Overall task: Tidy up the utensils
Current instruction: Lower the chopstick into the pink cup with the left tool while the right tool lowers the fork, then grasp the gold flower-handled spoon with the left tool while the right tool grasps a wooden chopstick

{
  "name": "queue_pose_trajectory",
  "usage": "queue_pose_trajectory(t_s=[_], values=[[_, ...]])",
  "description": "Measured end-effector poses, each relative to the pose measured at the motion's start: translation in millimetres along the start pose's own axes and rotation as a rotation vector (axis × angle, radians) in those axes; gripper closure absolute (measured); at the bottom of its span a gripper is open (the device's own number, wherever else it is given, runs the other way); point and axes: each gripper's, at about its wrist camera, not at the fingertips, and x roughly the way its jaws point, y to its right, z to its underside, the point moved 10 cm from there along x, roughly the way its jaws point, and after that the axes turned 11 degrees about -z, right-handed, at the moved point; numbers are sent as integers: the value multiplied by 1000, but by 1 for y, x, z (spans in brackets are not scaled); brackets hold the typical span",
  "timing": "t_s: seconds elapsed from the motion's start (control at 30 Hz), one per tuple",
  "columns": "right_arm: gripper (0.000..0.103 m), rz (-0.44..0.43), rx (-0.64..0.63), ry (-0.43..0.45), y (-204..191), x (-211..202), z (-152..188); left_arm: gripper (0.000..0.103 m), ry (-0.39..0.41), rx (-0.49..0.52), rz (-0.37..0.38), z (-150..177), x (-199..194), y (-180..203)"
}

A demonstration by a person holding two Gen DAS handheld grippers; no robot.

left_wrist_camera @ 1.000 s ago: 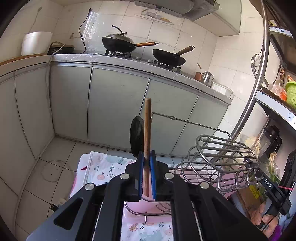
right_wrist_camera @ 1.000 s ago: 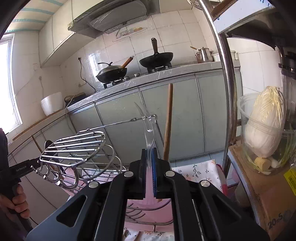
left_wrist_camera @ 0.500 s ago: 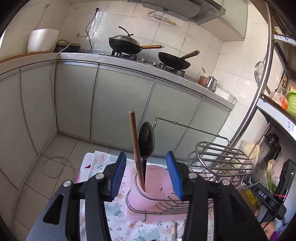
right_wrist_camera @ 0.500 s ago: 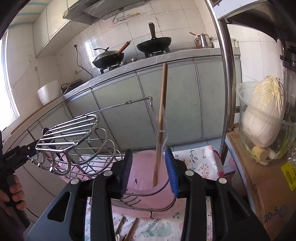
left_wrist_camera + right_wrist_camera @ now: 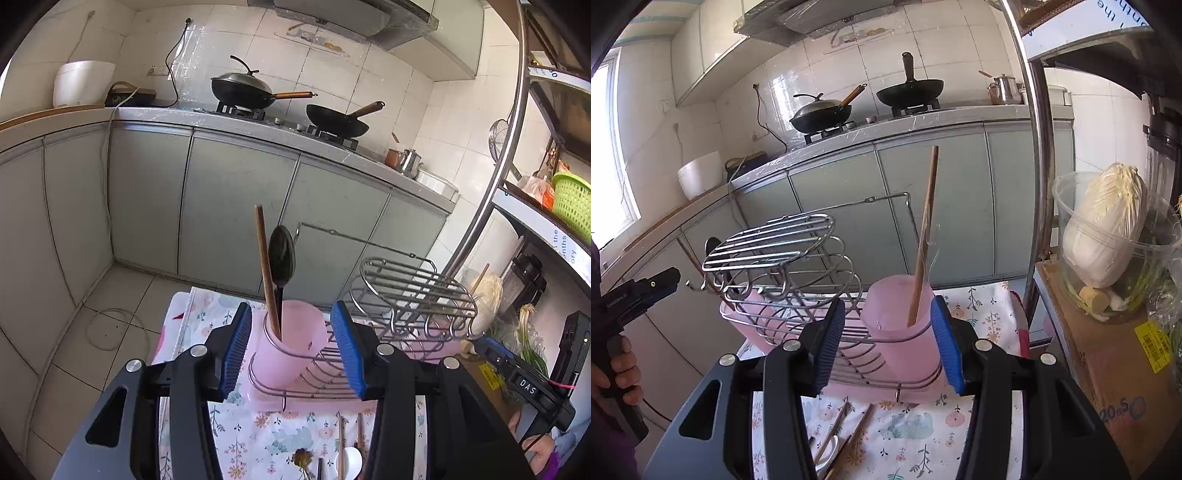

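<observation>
1. Left claw (image 5: 291, 349): jaws stand apart, having just been opening. Nothing is gripped. The blue pads flank the pink cup (image 5: 291, 341) without touching it.
2. That pink cup sits in the end ring of the wire rack (image 5: 413, 291). It holds a wooden chopstick (image 5: 266, 266) and a dark spoon (image 5: 281, 254), both upright with a slight lean.
3. Right claw (image 5: 892, 341): jaws apart, having just been opening wider. Nothing is gripped. The pads stand either side of a second pink cup (image 5: 905, 332) at the rack's opposite end.
4. This second cup holds a wooden chopstick (image 5: 925, 236), tilted, and a clear utensil beside it that is hard to make out.
5. The rack rests on a surface covered by a floral cloth (image 5: 923, 435).
6. Loose chopsticks (image 5: 849, 439) and a white spoon (image 5: 349, 459) lie on the cloth, in front of the rack.
</observation>
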Motion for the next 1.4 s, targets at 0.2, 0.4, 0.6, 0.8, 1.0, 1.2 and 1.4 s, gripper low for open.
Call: queue_pose_trajectory(t_s=[0.2, 0.4, 0.6, 0.8, 1.0, 1.2, 1.4], values=[[54, -19, 31, -71, -7, -5, 33, 58, -101, 35, 4, 44, 2, 4], [54, -16, 48, -171, -10, 3, 77, 58, -240, 67, -4, 101, 16, 7], [54, -16, 72, -242, -9, 11, 109, 58, -349, 83, -8, 149, 29, 10], [54, -8, 93, -301, -5, 20, 132, 61, -463, 115, -10, 188, 44, 25], [54, -12, 129, -332, 1, 25, 142, 73, -545, 150, -32, 215, 59, 36], [54, -15, 154, -349, 5, 30, 147, 83, -607, 151, -45, 229, 71, 42], [54, -12, 178, -386, 8, 36, 154, 86, -668, 165, -46, 241, 85, 49]])
